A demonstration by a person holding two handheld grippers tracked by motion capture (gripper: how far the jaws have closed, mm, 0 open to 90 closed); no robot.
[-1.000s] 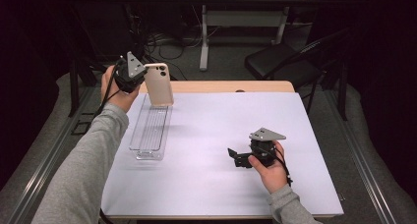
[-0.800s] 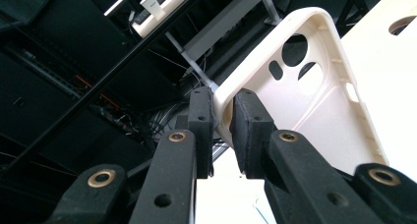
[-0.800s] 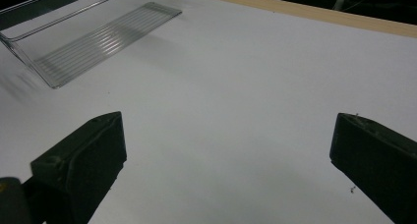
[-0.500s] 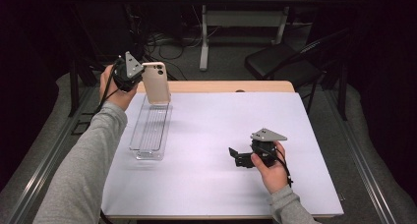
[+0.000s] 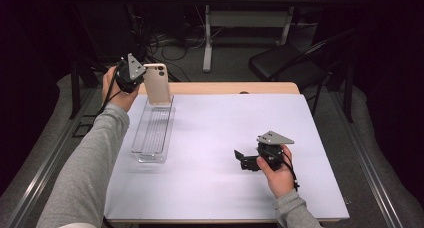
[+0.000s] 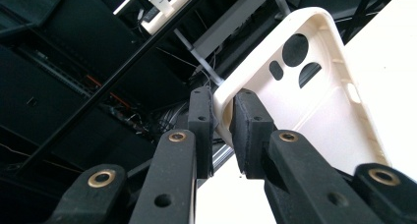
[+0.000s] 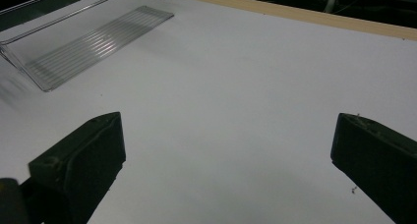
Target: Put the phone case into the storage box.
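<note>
My left gripper [image 5: 141, 80] is shut on the edge of a cream phone case [image 5: 157, 84], holding it upright above the far end of a clear plastic tray [image 5: 154, 129]. In the left gripper view the case [image 6: 314, 91] shows its inner side and camera cut-outs, its rim pinched between the pads [image 6: 248, 130]. My right gripper [image 5: 241, 159] rests low on the white table mat [image 5: 215, 138], jaws wide open and pointing left. The right gripper view shows nothing between its fingers [image 7: 83, 157], with the tray [image 7: 93, 42] farther off.
The tray lies lengthwise at the mat's left side. A wooden table edge [image 5: 235, 88] runs along the back. Behind the table stand a dark chair [image 5: 295, 63], cables and a desk frame [image 5: 207, 38]. The person's forearms come in from the bottom.
My left gripper has lifted the phone case slightly higher and toward the left above the tray's far end. The right gripper has stayed put.
</note>
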